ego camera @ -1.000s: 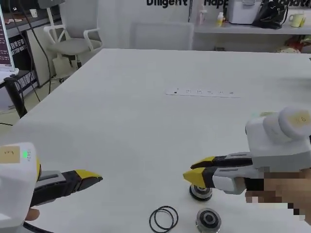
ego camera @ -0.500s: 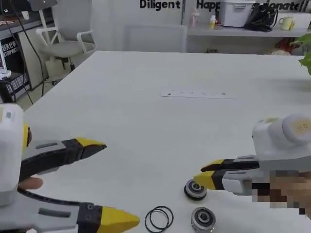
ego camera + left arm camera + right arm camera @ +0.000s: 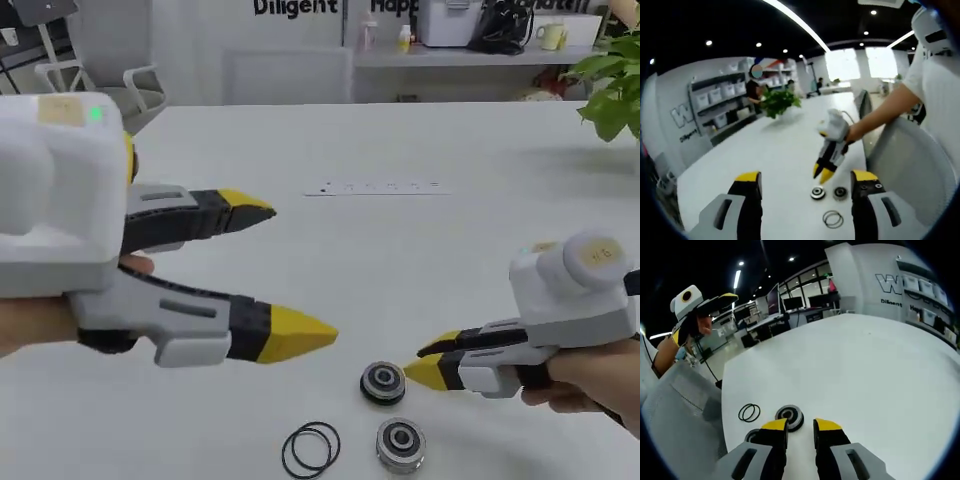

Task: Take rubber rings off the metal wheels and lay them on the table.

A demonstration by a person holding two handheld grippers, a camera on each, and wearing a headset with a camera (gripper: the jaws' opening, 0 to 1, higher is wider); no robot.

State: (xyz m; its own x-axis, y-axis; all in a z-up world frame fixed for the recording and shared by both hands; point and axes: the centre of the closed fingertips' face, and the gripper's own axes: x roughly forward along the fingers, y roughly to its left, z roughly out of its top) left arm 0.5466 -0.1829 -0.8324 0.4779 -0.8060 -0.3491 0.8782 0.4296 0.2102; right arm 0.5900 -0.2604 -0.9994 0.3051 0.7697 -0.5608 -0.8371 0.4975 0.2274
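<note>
Behind, the wall lettering (image 3: 290, 8) reads "Diligent". Two round metal wheels lie on the white bench (image 3: 450, 250): one wheel (image 3: 383, 382) just off the tips of the right hand-held gripper (image 3: 418, 362), whose jaws are narrowly parted and empty, and the other wheel (image 3: 401, 441) below it. Two thin black rubber rings (image 3: 311, 449) overlap beside them, under the left hand-held gripper (image 3: 300, 272), which is spread wide and holds nothing.

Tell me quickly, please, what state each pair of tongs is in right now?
Left tongs: wide open, empty.
Right tongs: slightly open, empty, tips beside a metal wheel.
</note>
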